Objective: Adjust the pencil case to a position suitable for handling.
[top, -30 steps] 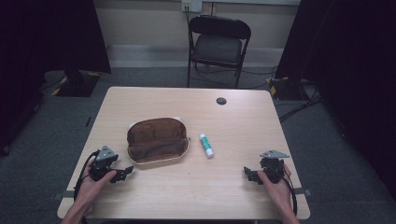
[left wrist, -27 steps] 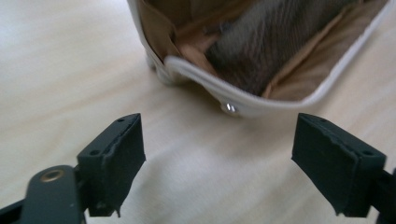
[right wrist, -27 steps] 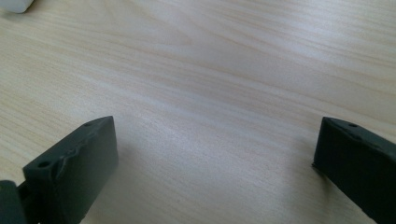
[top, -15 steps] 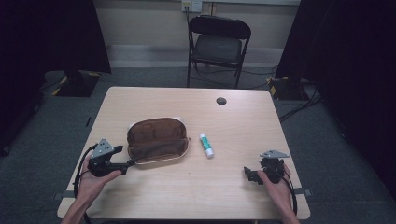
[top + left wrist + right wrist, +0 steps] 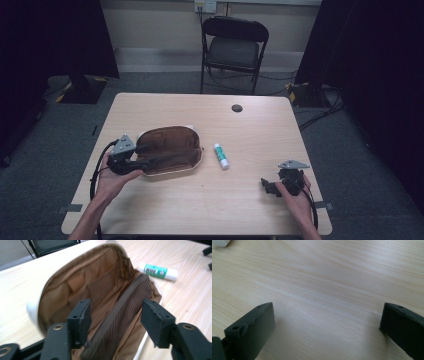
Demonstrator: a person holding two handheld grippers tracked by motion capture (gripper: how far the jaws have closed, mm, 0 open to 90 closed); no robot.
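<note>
A brown pouch [image 5: 167, 150] with a cream rim lies open on the wooden table [image 5: 200, 210]; the left gripper view looks into its tan lining [image 5: 100, 287]. My left gripper [image 5: 145, 162] is at the pouch's left end. Its jaws have just been closing, and the ribbed brown zipper edge [image 5: 125, 307] runs between them [image 5: 116, 323] with gaps on both sides. A white and green glue stick [image 5: 221, 155] [image 5: 158, 271] lies just right of the pouch. My right gripper [image 5: 267, 186] rests open near the table's front right, with bare wood between its jaws [image 5: 327, 327].
A small black round object [image 5: 236, 108] sits near the table's far edge. Behind the table stands a black folding chair [image 5: 234, 47]. Dark curtains hang at both sides, and cables run over the grey floor at the right.
My left gripper has risen and moved forward and right onto the pouch's left end, and its jaws have narrowed. The right gripper, pouch and glue stick have stayed put.
</note>
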